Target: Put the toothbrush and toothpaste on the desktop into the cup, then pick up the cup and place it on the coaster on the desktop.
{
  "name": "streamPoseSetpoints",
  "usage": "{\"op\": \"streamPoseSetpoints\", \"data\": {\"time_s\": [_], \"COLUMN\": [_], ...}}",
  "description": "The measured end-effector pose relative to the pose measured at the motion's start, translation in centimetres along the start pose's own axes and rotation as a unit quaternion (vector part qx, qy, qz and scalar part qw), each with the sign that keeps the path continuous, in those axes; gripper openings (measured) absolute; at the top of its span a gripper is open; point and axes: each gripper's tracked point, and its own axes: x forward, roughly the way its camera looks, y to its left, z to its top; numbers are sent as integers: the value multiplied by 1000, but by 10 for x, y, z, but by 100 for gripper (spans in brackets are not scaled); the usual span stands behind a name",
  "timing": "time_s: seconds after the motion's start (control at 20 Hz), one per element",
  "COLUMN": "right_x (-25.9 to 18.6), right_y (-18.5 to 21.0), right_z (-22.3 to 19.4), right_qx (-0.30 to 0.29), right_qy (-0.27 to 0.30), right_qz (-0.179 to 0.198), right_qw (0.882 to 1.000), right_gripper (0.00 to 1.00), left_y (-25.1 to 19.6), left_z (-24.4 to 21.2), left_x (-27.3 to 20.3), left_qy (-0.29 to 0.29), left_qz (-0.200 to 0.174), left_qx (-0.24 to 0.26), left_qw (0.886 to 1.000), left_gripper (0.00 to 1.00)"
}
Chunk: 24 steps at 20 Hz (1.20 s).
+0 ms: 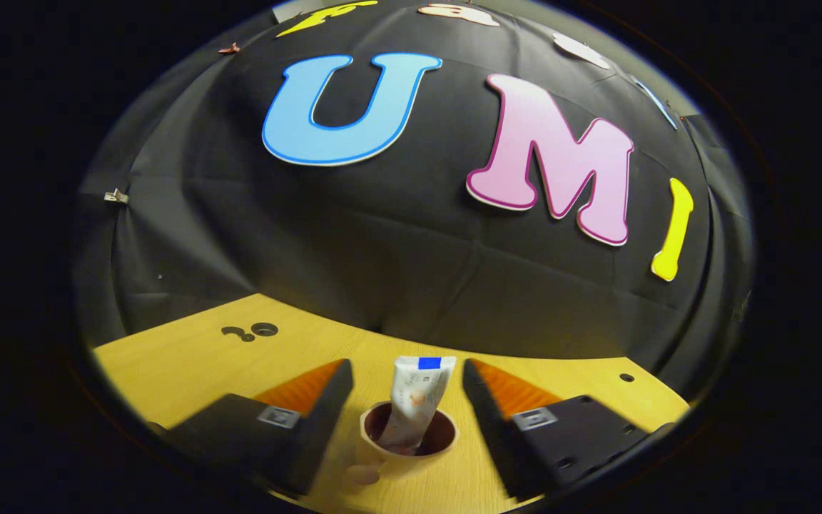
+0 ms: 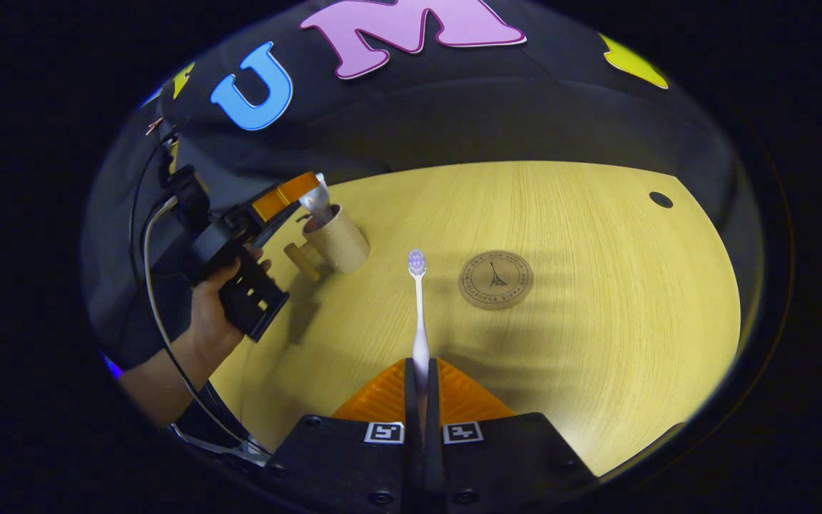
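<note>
- Fingers of the right gripper (image 2: pixel 422 382) are pressed together on the handle of the toothbrush (image 2: pixel 419 314), with only the thin handle between them; the brush points straight out ahead, bristle head farthest from the gripper, and is held above the desktop (image 2: pixel 596 335).
- Fingers of the left gripper (image 1: pixel 407 389) stand wide apart and grip nothing — the cup (image 1: pixel 409 437) sits on the desktop between and just beyond them, and neither finger touches it.
- In the left gripper view the toothpaste (image 1: pixel 414 400) stands in the cup, its lower end down in the dark inside and its flat crimped end, with a blue patch, sticking up above the rim and leaning a little to the right.
- In the right gripper view the same cup (image 2: pixel 340 239) stands on the desktop to the upper left, its handle turned toward the camera, with the toothpaste (image 2: pixel 316 200) rising out of its mouth.
- The left gripper (image 2: pixel 290 203) hangs just above and beside that cup, held by a person's hand (image 2: pixel 215 303); a cable (image 2: pixel 150 285) runs down from it.
- The coaster (image 2: pixel 496 279) — a round, flat, brown disc with a printed design — lies on the desktop to the right of the toothbrush head, near it and well apart from the cup.
- A small dark hole (image 2: pixel 661 199) sits in the wood-grain desktop toward the far right.
</note>
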Motion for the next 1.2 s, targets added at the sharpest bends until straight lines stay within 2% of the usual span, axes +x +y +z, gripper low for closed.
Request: {"op": "streamPoseSetpoints", "data": {"time_s": [0.05, 0.15, 0.35, 0.6, 0.75, 0.9, 1.2], "right_x": [3, 10, 30, 62, 81, 93, 130], "right_y": [5, 19, 52, 87, 104, 127, 138], "right_z": [7, 26, 74, 133, 158, 175, 197], "right_qx": [-1, -2, -10, -13, -15, -18, 4], "right_qy": [-7, -26, -69, -126, -152, -187, -234], "right_qz": [4, 17, 49, 74, 86, 121, 142], "right_qw": [1000, 1000, 996, 989, 985, 975, 962], "right_gripper": [5, 5, 5, 5, 5, 5, 5], "left_y": [6, 12, 18, 23, 28, 39, 59], "left_z": [4, 5, -23, -62, -73, -67, -70], "left_x": [-11, -46, -121, -188, -205, -206, -203], "left_qy": [-2, 1, 47, 102, 115, 101, 92], "left_qz": [8, 15, 22, 34, 44, 55, 61], "left_qx": [9, 27, 34, 1, -13, -13, -21], "left_qw": [1000, 1000, 998, 994, 992, 993, 994], "left_gripper": [98, 98, 97, 98, 97, 98, 98]}}
